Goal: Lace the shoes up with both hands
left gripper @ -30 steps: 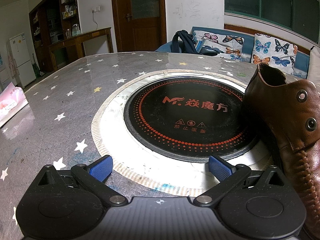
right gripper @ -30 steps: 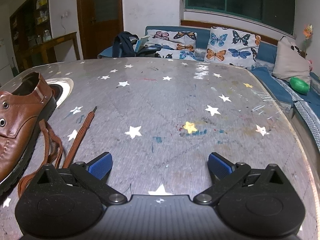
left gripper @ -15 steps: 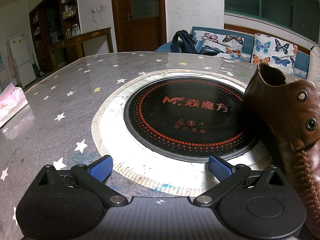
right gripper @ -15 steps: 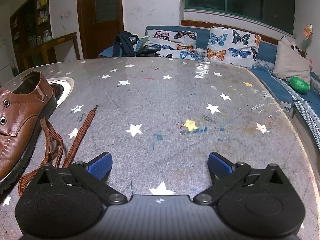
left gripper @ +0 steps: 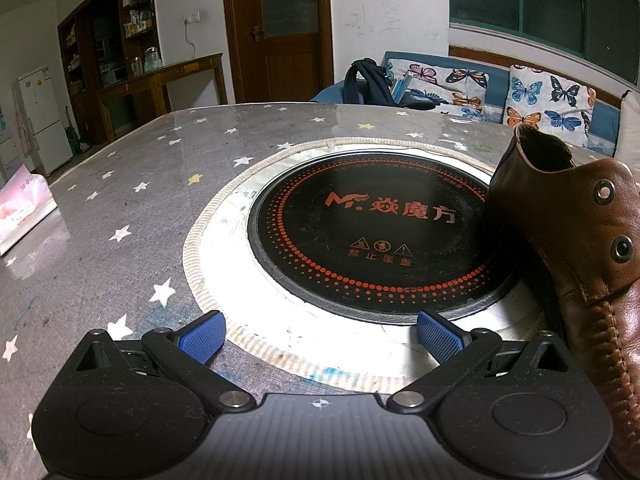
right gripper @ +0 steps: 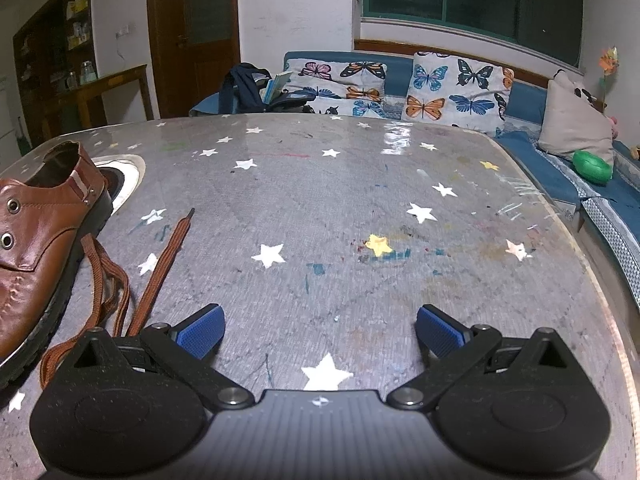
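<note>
A brown leather shoe (left gripper: pixel 568 240) with empty metal eyelets stands at the right edge of the left wrist view; it also shows at the left of the right wrist view (right gripper: pixel 36 240). A loose brown lace (right gripper: pixel 160 264) lies on the table to the right of the shoe, partly looped beside its sole. My left gripper (left gripper: pixel 320 340) is open and empty, just left of the shoe. My right gripper (right gripper: pixel 320 334) is open and empty, over the table to the right of the lace.
A round black induction hob (left gripper: pixel 372 240) in a pale ring sits in the grey star-patterned table (right gripper: pixel 360 208), ahead of the left gripper. A pink packet (left gripper: pixel 22 208) lies at the far left. A sofa with butterfly cushions (right gripper: pixel 440 92) stands behind the table.
The right wrist view has shifted slightly, so the shoe and lace sit a little further right and higher in it. The left gripper has not moved. Both stay open.
</note>
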`<state>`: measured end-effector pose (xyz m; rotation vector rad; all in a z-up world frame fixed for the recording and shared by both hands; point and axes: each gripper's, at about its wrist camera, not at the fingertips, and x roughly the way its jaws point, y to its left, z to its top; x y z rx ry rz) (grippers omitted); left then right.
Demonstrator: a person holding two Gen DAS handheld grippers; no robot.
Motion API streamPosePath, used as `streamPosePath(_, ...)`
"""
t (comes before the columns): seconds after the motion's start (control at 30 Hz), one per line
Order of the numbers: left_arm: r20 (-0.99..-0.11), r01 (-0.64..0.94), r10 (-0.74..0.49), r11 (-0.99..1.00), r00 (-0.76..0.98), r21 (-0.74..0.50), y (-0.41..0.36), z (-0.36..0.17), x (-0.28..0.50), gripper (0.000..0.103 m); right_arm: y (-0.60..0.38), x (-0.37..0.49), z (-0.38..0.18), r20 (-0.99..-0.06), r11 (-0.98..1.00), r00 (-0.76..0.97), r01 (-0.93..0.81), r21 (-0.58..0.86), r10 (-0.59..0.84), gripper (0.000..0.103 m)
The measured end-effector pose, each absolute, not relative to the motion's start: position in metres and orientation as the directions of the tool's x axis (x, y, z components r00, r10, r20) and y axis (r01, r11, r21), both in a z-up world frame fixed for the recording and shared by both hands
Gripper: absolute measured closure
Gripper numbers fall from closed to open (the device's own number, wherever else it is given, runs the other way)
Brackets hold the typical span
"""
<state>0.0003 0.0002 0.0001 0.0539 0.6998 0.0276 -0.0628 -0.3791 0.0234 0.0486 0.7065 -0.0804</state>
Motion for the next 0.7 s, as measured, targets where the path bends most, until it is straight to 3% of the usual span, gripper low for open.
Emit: streamPosePath(0.7, -0.658, -0.019, 0.056, 0.998, 0.751, 0.062, -0.011, 0.008, -0.016, 0.000, -0.356, -0.093, 0.029, -0.672, 0.998, 0.740, 0.046, 0.034, -0.011, 0.000)
